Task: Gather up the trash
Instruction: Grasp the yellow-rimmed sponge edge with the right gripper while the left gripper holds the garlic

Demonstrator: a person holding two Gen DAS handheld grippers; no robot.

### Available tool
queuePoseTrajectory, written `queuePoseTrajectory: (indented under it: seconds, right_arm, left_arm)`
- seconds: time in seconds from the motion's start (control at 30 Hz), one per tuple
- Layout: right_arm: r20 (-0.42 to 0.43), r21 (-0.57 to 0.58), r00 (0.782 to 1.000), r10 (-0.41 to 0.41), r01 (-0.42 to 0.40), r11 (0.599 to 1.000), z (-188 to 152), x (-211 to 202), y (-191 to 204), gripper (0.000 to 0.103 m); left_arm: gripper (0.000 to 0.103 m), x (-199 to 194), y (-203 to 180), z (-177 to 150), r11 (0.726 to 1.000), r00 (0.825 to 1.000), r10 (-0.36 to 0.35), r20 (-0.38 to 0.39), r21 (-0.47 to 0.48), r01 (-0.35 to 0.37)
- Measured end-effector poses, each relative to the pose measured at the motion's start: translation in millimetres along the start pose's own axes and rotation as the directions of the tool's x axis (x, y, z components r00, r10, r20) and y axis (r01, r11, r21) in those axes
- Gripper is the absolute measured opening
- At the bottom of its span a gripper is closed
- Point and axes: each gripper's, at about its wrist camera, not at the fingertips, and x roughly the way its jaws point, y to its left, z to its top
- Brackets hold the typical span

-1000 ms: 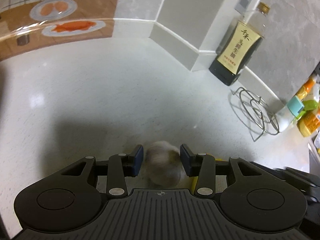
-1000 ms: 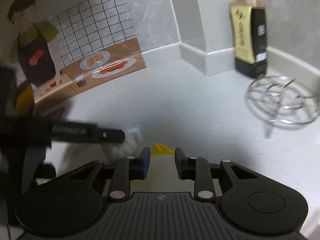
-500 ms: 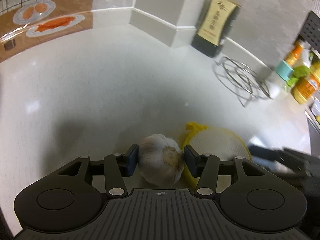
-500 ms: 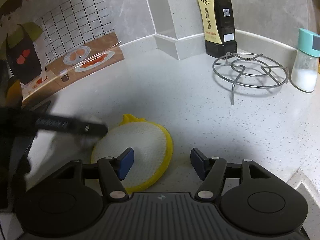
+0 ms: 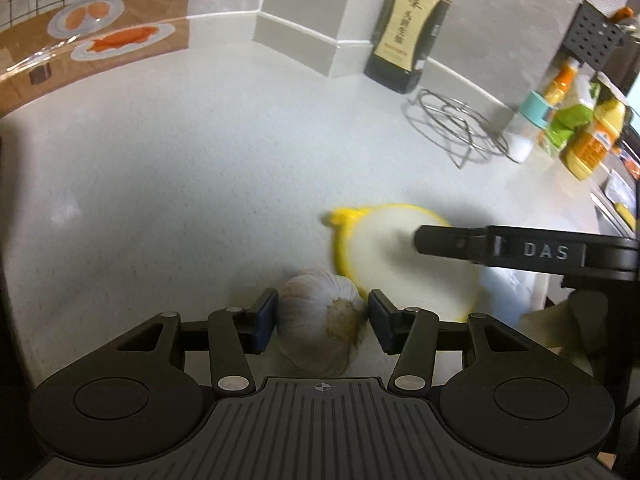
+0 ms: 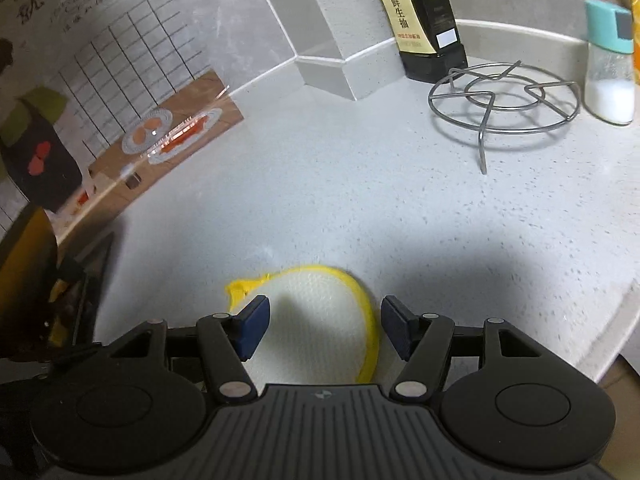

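A kitchen counter, seen from two hand-held grippers at work on a trash pickup. The left gripper (image 5: pixel 322 316) has a garlic bulb (image 5: pixel 320 322) between its blue pads (image 5: pixel 266 318); the left pad appears to touch the bulb's skin, while a sliver of gap may remain at the right pad, so the pictures do not settle whether the bulb is clamped or only bracketed. The bulb sits root end toward the camera, squarely on the gripper's centre line, resting on the pale speckled countertop (image 5: pixel 180 168).

The right gripper (image 6: pixel 324 330) stands wide open and holds nothing. Directly beneath and ahead of it lies a round yellow-rimmed white pad (image 6: pixel 320 320), flat on the counter, its yellow tab (image 6: pixel 244 286) pointing away and to the left. The left finger hangs over the pad's white face; the right finger sits just outside the yellow rim. In the left wrist view the same pad (image 5: pixel 384 252) lies just right of the garlic, its rim apparently touching the bulb, with the right gripper's black finger reaching across it from the right.

The right hand is plainly nearer the flat pad, the left nearer the garlic. Being flat, the pad likely demands a grip across its rim rather than from above.

Further back stand a dark sauce bottle (image 6: pixel 424 20), a wire trivet (image 6: pixel 504 100) and a teal-capped shaker (image 6: pixel 610 60).
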Motion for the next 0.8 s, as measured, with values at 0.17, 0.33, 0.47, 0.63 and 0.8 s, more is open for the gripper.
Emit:
queuePoseTrajectory:
  seconds: [0.17,0.33,0.47,0.63,0.8]
  right_arm:
    - [-0.056,0.016,0.998,0.037,-0.036,0.999,-4,-5,15,0.057]
    - [-0.032,0.092,0.989,0.143,-0.139,0.986,0,-23,19,0.052]
    - [-0.062,0.128,0.983,0.175,-0.166,0.978,-3,-22,19,0.052]
    - [-0.133,0.269,0.960,0.245,-0.203,0.942,-14,-8,8,0.052]
    - [-0.117,0.300,0.936,0.333,-0.286,0.910,-26,-16,10,0.052]
  left_arm:
    - [0.055,-5,11,-3,0.999,1.000,-0.001,0.003,-0.035,0.001]
    - [0.055,-10,25,-6,0.997,1.000,-0.013,0.011,-0.076,0.014]
    - [0.055,-13,32,-7,0.996,1.000,-0.017,0.016,-0.092,0.019]
    - [0.055,-18,44,-9,0.992,1.000,-0.003,0.029,-0.124,0.006]
    - [0.055,-19,48,-10,0.991,0.999,-0.002,0.034,-0.130,0.006]
